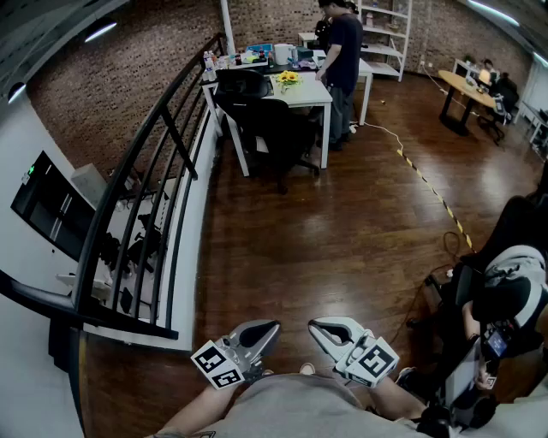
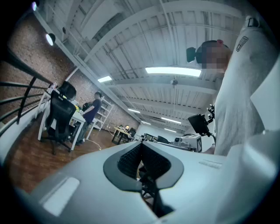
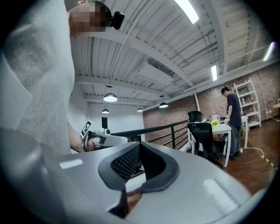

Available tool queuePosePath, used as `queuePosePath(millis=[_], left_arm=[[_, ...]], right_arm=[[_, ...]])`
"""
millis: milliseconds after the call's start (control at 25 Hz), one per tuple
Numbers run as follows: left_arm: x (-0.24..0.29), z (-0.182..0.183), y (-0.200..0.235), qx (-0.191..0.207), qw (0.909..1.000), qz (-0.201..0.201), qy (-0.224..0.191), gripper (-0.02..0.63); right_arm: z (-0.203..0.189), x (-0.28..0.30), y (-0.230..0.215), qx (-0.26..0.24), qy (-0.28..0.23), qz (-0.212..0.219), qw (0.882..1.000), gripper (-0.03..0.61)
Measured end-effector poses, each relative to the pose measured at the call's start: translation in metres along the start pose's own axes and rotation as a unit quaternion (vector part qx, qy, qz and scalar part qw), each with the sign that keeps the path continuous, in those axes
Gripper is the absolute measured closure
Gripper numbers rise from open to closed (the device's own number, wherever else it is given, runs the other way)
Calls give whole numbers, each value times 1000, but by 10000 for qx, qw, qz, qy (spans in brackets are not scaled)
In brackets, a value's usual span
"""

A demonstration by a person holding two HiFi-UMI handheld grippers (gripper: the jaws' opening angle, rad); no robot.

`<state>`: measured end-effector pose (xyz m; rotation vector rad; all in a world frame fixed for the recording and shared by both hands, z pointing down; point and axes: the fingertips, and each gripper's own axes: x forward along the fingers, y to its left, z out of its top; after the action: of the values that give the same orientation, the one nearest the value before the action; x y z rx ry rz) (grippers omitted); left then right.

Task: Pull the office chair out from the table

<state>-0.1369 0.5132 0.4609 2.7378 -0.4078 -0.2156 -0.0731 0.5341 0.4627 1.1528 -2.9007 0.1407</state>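
Only the head view shows both claws at once: the left claw [image 1: 267, 328] and the right claw [image 1: 318, 328] are level in front of the person's torso, side by side but apart. Both are far from the office chair [image 1: 278, 133], which stands across the room, close up against the near edge of the white bench [image 1: 310, 92]. That view also shows a second dark chair [image 1: 241, 84] at the bench's left end, yellow flowers [image 1: 288, 78] on top, and a standing person [image 1: 342, 51] at the bench's right side. The left gripper view settles what the head view cannot: its ridged pads are clenched together with nothing between them. Above them it takes in the white beamed ceiling [image 2: 131, 43] and a strip light [image 2: 173, 71], with the chair small at the left. The right gripper view shows that claw clenched and empty too. Beyond its jaws the other claw sits in the person's hand, round pendant lamps [image 3: 110, 97] hang overhead, and the chair stands off to the right. The floor [image 1: 342, 231] is dark glossy wood planking, crossed by a yellow-and-black striped line [image 1: 432, 190]. A black railing [image 1: 141, 197] runs along the left, a brick wall [image 1: 111, 77] closes the back, white shelving [image 1: 385, 26] stands behind the bench, and a far bench [image 1: 462, 85] with seated people is at the upper right.
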Motion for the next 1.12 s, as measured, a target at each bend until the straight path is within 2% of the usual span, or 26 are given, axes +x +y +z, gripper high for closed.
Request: queuePosePath(millis=[240, 520, 840, 1120], left_arm=[[22, 41, 8, 392, 9985, 103, -359, 612], [44, 62, 45, 496, 9979, 132, -402, 612], [77, 87, 143, 354, 9987, -18, -370, 612], [105, 129, 232, 363, 9985, -328, -251, 612]], right_arm=[[28, -1, -28, -243, -180, -176, 9994, 575], [45, 17, -72, -303, -303, -306, 9986, 575], [42, 86, -152, -176, -170, -665, 9975, 575], [62, 165, -221, -185, -172, -986, 9948, 575]])
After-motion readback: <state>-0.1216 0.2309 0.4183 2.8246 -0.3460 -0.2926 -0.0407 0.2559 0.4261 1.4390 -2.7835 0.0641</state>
